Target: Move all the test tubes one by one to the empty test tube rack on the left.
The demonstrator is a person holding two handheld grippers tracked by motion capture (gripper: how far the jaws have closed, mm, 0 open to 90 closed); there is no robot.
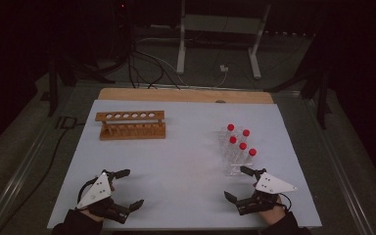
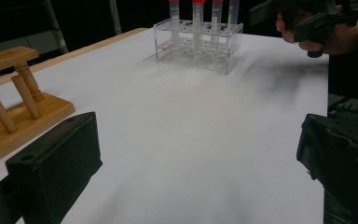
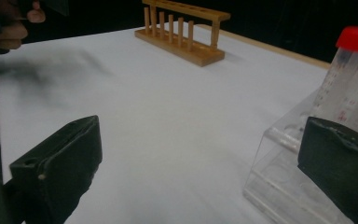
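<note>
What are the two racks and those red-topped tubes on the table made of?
The left rack looks like unpainted wood: warm brown, with turned dowel posts and drilled holes. The right rack appears to be clear, glossy plastic, acrylic perhaps, since the table shows through its walls. The tubes seem to be clear plastic with printed marks, though glass is possible; their red caps look like matte plastic.

A wooden rack (image 1: 131, 125) stands on the table (image 1: 186, 171) at the far left. A clear rack (image 1: 236, 155) stands to the right, holding what look like five tubes (image 1: 243, 150).
</note>
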